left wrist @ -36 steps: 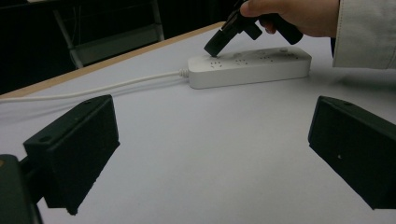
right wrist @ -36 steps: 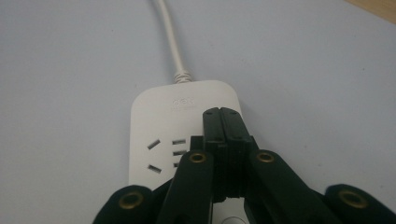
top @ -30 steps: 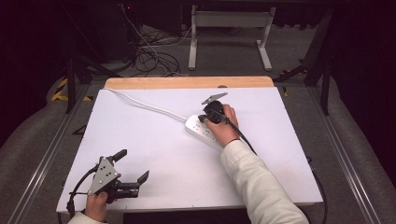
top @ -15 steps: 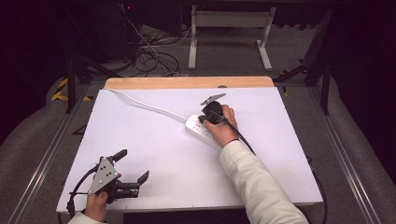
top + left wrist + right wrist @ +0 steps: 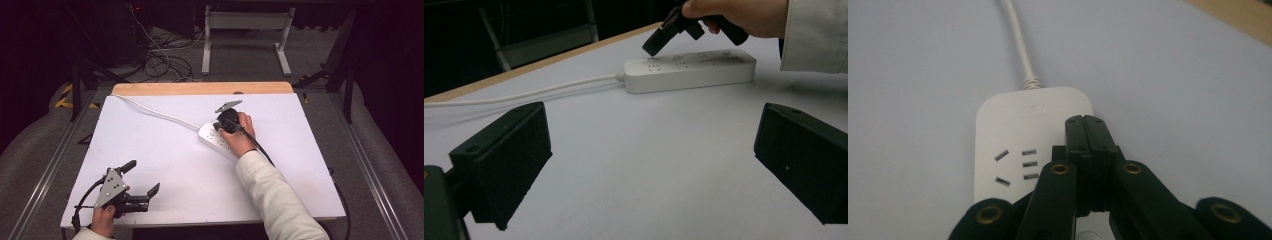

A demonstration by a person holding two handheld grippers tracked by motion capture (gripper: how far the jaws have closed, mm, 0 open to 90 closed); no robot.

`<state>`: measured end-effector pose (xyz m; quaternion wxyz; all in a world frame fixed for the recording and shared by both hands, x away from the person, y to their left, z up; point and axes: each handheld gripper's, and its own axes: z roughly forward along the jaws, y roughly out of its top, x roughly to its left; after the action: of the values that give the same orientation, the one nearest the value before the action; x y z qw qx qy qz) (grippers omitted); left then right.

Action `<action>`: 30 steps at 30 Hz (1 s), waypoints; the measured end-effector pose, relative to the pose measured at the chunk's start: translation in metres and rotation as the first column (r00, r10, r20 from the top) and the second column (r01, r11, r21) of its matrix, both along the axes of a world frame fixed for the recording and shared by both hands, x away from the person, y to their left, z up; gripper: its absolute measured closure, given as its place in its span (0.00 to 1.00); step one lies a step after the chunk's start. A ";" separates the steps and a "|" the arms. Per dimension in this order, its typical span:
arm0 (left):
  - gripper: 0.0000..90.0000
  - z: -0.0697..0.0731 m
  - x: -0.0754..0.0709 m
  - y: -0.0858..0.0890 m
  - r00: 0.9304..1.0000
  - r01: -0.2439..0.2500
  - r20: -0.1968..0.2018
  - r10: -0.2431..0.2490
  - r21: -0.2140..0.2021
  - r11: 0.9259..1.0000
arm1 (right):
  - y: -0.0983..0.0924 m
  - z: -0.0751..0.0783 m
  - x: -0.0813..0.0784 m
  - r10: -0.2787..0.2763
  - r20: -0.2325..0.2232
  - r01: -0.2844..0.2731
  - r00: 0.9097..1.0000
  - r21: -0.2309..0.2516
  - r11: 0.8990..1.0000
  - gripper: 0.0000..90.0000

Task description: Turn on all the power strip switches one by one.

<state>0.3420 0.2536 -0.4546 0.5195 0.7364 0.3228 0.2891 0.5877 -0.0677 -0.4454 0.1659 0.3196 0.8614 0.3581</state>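
Right gripper (image 5: 223, 116) — jaws clenched, empty — hangs over the power strip's (image 5: 218, 141) cord end at mid-table; strip runs back toward the person. Left gripper (image 5: 141, 183), open, sits well apart.

Setting: a lab or test room arranged for recorded bench work, not a home. Evidence: one white-topped table (image 5: 165, 165) with a bare wooden strip (image 5: 200, 88) along its far edge, standing alone on grey carpeted floor (image 5: 40, 150). Metal rails (image 5: 52, 165) run along the floor at both sides of the table. Yellow-and-black hazard tape (image 5: 64, 96) is stuck to the floor at far left. A loose tangle of black cables (image 5: 165, 62) lies behind the table, beside a light grey metal stand (image 5: 245, 22). Dark, unlit surroundings close in all around.
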 end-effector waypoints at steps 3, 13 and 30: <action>0.02 -0.001 0.002 0.000 1.000 -0.006 -0.005 0.006 -0.004 1.000 | -0.006 0.018 -0.011 0.024 0.058 -0.030 0.998 0.105 0.994 0.87; 0.02 0.000 0.000 -0.002 1.000 -0.007 0.000 0.007 0.004 1.000 | -0.024 0.055 -0.049 0.112 0.130 -0.134 0.985 0.177 0.975 0.49; 0.02 -0.001 0.001 -0.001 1.000 -0.006 0.000 0.006 -0.001 1.000 | -0.058 0.072 -0.099 0.152 0.190 -0.199 0.970 0.264 0.944 0.25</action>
<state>0.3431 0.2526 -0.4553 0.5190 0.7353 0.3251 0.2904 0.4887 -0.1261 -0.3734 0.1577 0.2305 0.8101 0.5156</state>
